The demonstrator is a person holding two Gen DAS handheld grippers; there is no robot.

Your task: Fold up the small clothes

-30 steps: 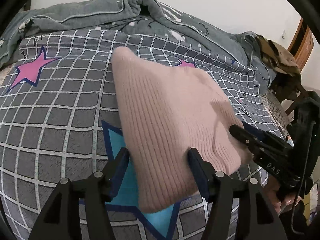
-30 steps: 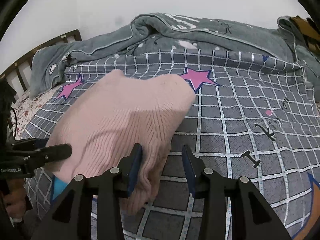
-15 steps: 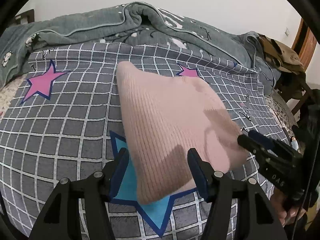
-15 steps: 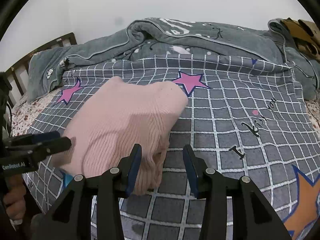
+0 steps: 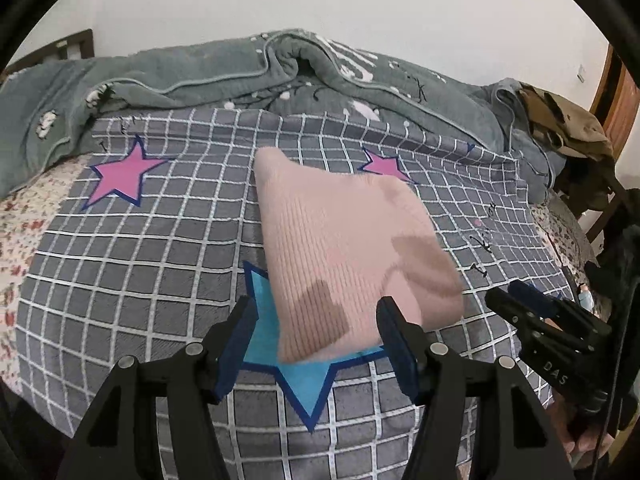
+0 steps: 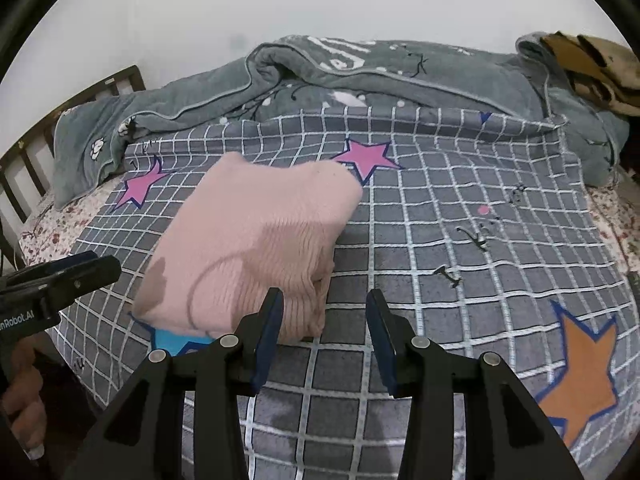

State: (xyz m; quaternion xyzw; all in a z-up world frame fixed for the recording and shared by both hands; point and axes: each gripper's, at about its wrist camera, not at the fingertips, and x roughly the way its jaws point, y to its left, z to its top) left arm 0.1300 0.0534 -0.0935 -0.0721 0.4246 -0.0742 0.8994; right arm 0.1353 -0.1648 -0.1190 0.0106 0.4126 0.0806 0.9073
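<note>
We see the folded pink knit garment lying flat on the grey checked bedspread, its near corner over a blue star. Our left gripper hangs at six o'clock of it, fingers released and apart. Our right gripper sits at the garment's four o'clock, fingers spread, grasping nothing. No containers show.

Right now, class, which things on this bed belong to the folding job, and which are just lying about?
Job:
pink knit, folded
left gripper, open
right gripper, open

Lying about:
grid sheet
grey blanket
brown cloth
headboard
</note>
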